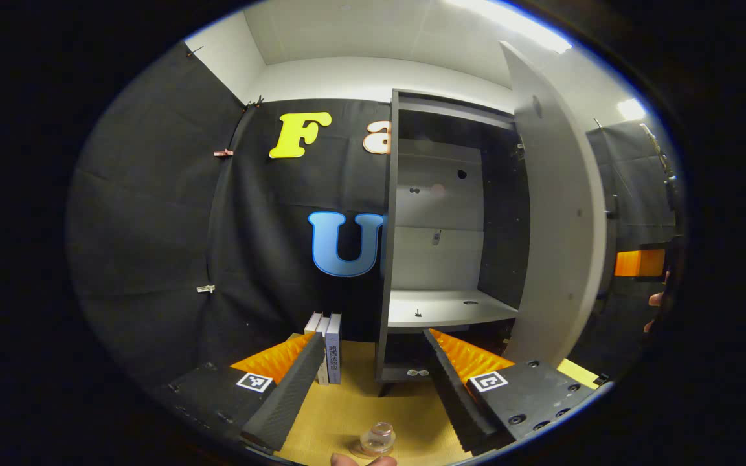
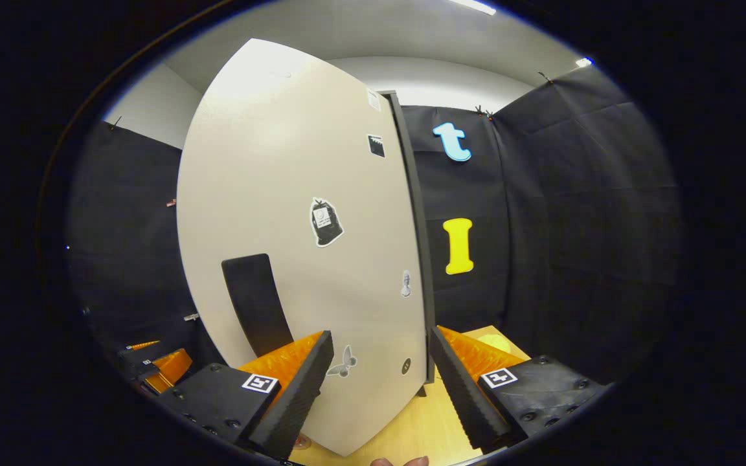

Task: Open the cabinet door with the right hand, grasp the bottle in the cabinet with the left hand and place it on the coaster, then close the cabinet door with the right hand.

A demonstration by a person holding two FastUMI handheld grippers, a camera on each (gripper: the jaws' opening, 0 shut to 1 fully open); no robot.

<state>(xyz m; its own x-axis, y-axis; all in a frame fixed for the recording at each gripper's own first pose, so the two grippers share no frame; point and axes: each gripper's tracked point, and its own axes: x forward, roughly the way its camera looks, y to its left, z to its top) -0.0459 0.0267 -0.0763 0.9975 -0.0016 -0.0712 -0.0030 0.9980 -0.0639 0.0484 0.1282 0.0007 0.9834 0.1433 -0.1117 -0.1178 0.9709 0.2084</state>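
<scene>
The grey cabinet (image 1: 391, 213) stands open and its pale shelves (image 1: 451, 307) hold nothing. Its door (image 1: 557, 213) is swung out to the right. A small clear bottle (image 1: 377, 439) stands upright on the wooden table, below and between the fingers of my left gripper (image 1: 373, 388), which is open and apart from it. What lies under the bottle is too small to tell. In the right gripper view the door's outer face (image 2: 302, 194), with its black handle (image 2: 256, 304), is close in front. My right gripper (image 2: 379, 388) is open, its fingers apart before the door's lower part.
Several books (image 1: 327, 346) stand upright left of the cabinet's foot. A yellow object (image 2: 495, 342) lies on the wooden table (image 2: 425, 427) right of the door. The other gripper (image 1: 638, 262) and a hand (image 1: 655, 301) show beyond the door. Black cloth walls enclose the booth.
</scene>
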